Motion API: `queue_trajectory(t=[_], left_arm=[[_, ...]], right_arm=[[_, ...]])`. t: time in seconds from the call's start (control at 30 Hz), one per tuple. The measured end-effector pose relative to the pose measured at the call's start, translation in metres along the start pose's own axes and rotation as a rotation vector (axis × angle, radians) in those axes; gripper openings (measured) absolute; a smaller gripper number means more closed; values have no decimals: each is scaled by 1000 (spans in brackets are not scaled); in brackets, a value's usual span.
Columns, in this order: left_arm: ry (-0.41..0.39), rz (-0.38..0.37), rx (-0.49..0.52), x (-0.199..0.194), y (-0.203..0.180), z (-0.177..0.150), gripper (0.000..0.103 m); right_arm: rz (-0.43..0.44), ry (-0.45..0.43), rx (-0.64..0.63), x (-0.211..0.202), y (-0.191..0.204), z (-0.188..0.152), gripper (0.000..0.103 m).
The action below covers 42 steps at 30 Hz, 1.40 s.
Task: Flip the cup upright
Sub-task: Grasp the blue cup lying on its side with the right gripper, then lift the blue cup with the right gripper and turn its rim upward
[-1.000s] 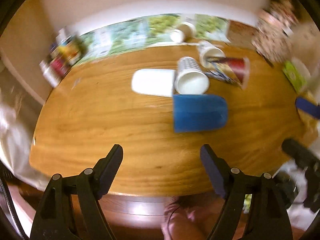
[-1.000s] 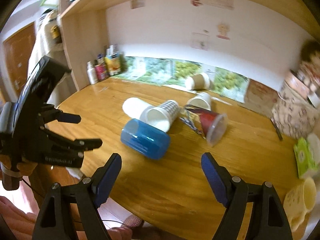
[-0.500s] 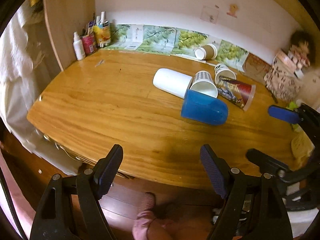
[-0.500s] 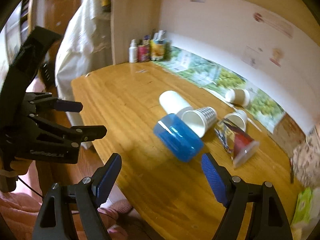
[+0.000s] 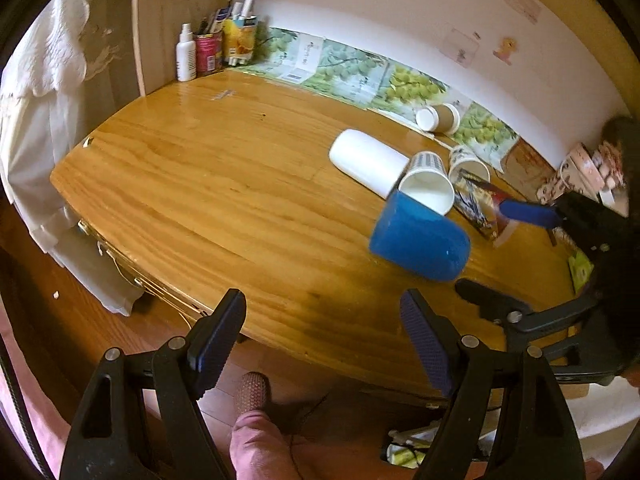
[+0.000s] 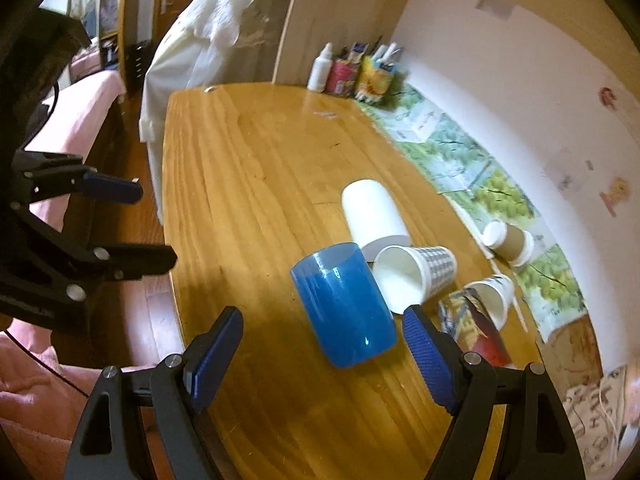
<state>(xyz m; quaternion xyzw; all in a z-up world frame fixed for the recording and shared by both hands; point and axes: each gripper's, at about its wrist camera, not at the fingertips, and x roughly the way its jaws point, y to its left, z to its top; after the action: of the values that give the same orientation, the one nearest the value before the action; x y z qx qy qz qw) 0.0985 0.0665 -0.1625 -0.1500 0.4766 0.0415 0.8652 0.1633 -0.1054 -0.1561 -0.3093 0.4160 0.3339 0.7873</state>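
blue cup on its side, mid-low frame, touching checked paper cup | R gripper wide open, holds 0, cup near its tips | L gripper wide open, holds 0 | tip: pinch cup's round sides, lift, turn open end up, don't bump 2nd cup

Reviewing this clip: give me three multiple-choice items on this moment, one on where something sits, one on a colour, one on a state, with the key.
1. Where do the bottles and cans stand?
A. at the table's far corner by the wall
B. beside the blue cup
C. on the floor

2. What colour is the cup nearest the right gripper?
A. red
B. blue
C. green

3. How does the blue cup sit on the table?
A. upright
B. on its side
C. stacked inside another cup

Key: 1 A, they cluster at the far corner; 2 B, the blue cup lies just ahead of its open jaws; 3 B, its wall rests on the wood.
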Motion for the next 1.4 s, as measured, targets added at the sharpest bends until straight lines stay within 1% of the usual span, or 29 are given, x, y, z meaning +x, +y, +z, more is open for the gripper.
queue_trajectory(t=[0.23, 0.4, 0.5, 0.7, 0.9, 1.2, 1.27, 1.4], left_arm=[[-15, 12, -16, 0, 3, 6, 82], [-3, 25, -2, 4, 2, 12, 82], [14, 38, 16, 9, -1, 16, 82], [30, 71, 23, 16, -3, 18, 82], [32, 67, 19, 20, -4, 24, 82], [54, 73, 19, 26, -5, 25, 82], [52, 75, 16, 26, -5, 26, 82], [51, 73, 11, 27, -6, 28, 82]], right_arm=[[12, 57, -44, 36, -3, 11, 83], [8, 117, -66, 64, -10, 18, 83], [3, 150, -57, 76, -17, 21, 83], [32, 176, -62, 90, -21, 25, 83], [58, 205, -64, 103, -21, 26, 83], [84, 250, -78, 122, -20, 24, 82], [87, 259, -77, 125, -22, 25, 80], [106, 260, -65, 126, -25, 26, 79]])
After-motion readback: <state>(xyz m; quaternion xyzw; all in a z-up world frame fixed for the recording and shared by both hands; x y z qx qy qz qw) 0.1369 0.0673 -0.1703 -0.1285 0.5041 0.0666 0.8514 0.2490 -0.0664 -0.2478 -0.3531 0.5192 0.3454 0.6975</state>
